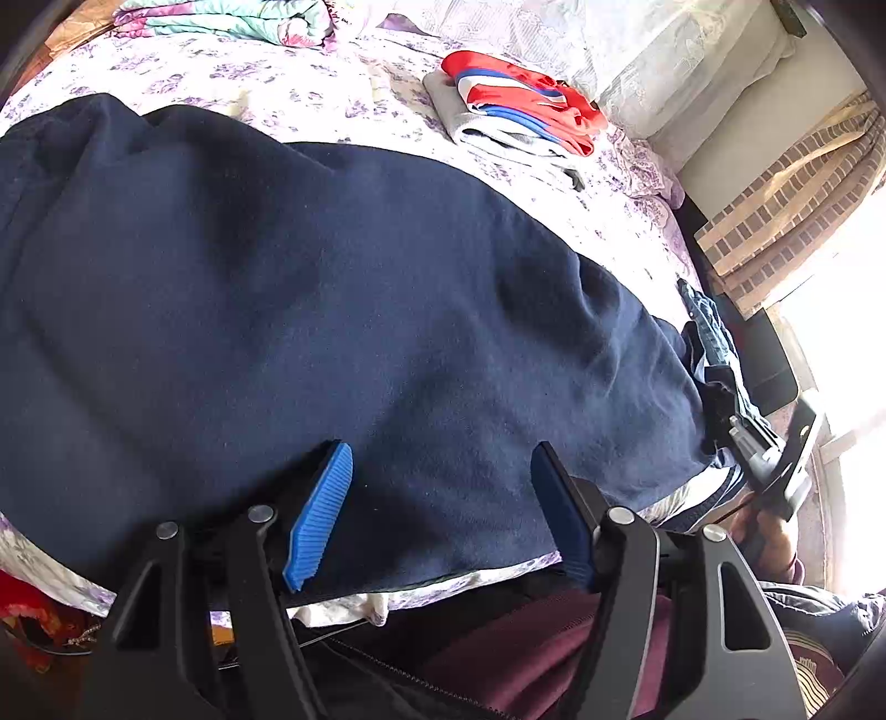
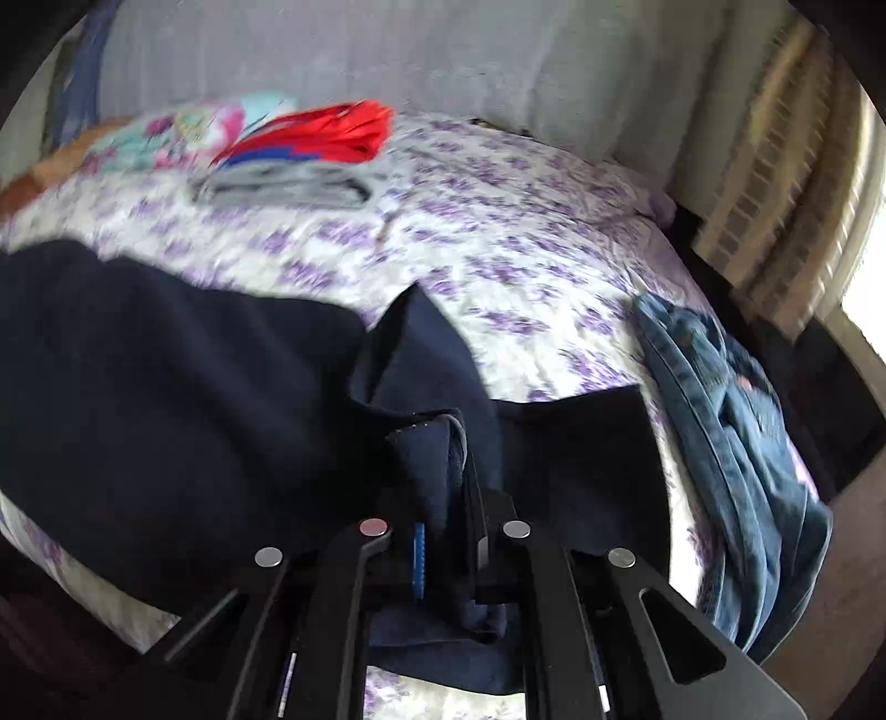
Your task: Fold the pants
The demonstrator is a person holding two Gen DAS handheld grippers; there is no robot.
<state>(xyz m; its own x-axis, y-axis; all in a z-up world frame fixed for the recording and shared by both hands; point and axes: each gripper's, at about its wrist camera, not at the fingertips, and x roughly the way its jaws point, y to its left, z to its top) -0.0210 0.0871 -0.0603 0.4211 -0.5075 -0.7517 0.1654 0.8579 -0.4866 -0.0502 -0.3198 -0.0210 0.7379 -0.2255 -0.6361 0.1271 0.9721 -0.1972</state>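
The navy blue pants point(image 1: 310, 310) lie spread across the bed, filling most of the left wrist view. My left gripper point(image 1: 440, 476) is open, its blue-padded fingers point(image 1: 321, 515) hovering over the near edge of the pants, holding nothing. My right gripper point(image 2: 443, 498) is shut on a bunched end of the pants point(image 2: 432, 459) and holds it slightly raised above the bed. The rest of the pants point(image 2: 166, 376) lie to its left. The right gripper also shows at the right edge of the left wrist view point(image 1: 720, 410), at the pants' end.
The bed has a purple-flowered sheet point(image 1: 310, 88). Folded grey and red-blue clothes point(image 1: 515, 105) sit at the far side, a floral quilt point(image 1: 232, 19) at the back. Blue jeans point(image 2: 731, 437) hang over the right edge. A curtain point(image 1: 797, 188) and bright window are at the right.
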